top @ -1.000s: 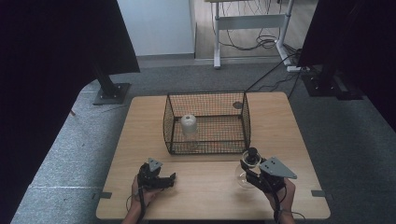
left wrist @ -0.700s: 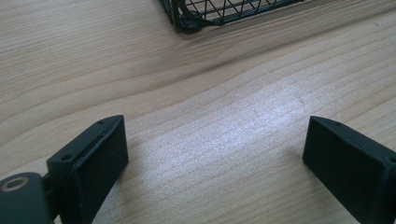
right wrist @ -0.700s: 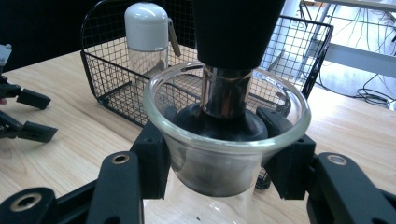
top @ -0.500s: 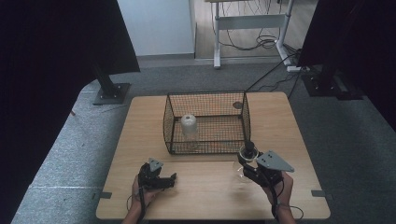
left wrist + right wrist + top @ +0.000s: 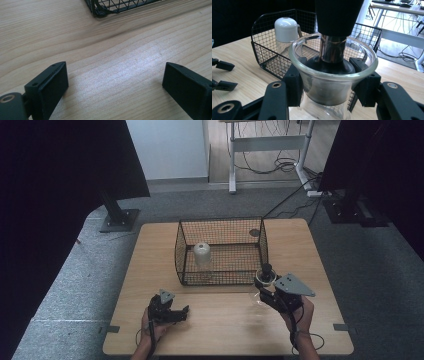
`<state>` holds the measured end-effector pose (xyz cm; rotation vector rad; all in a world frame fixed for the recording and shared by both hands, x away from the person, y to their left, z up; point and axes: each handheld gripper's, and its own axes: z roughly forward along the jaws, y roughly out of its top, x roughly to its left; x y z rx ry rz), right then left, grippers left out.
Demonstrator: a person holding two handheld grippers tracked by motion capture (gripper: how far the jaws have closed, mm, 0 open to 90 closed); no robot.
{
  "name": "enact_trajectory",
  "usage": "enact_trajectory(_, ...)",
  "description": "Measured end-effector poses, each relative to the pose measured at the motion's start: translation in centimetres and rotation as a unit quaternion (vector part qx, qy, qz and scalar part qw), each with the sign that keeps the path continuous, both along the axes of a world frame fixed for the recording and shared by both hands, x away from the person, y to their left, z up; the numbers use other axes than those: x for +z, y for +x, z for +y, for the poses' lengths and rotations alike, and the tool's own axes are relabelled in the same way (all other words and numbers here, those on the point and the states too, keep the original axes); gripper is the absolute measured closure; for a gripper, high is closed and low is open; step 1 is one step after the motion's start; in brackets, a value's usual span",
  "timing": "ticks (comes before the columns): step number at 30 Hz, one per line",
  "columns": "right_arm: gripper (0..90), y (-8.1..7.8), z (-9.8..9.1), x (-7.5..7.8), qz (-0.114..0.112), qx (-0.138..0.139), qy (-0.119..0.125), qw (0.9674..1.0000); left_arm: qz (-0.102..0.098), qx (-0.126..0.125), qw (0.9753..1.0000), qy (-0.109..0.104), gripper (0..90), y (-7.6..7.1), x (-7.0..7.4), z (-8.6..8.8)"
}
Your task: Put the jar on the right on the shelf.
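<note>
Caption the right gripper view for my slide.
Right gripper clamps a glass carafe before the wire basket holding a white-capped bottle.

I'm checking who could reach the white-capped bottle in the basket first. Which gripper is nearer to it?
Left, narrowly. The left gripper sits in front of the white-capped bottle, slightly left; the right gripper, clamped on a glass vessel, is off by the wire basket's front right corner.

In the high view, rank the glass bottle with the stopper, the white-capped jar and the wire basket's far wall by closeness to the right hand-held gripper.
1. Glass bottle, clamped in the right hand-held gripper.
2. White-capped jar, inside the basket, left part.
3. Basket's far wall, at the back.
</note>
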<state>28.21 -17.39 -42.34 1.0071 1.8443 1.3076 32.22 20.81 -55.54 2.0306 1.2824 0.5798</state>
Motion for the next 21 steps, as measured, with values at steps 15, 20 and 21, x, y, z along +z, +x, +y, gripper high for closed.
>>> enact_trajectory(15, 47.6, 1.3, 0.7, 1.2, -0.001, 0.003, -0.002, 1.0000, 0.000, 0.000, 1.0000, 0.000, 5.9, 0.0, 0.0, 0.0)
enact_trajectory(20, 47.6, 1.8, 0.9, 1.8, -0.002, 0.003, -0.002, 1.0000, 0.000, -0.001, 1.0000, 0.001, 5.9, 0.0, 0.0, 0.0)
enact_trajectory(21, 47.6, 1.8, 0.9, 1.8, -0.002, 0.004, -0.002, 1.0000, 0.000, -0.001, 1.0000, 0.001, 5.9, 0.0, 0.0, 0.0)
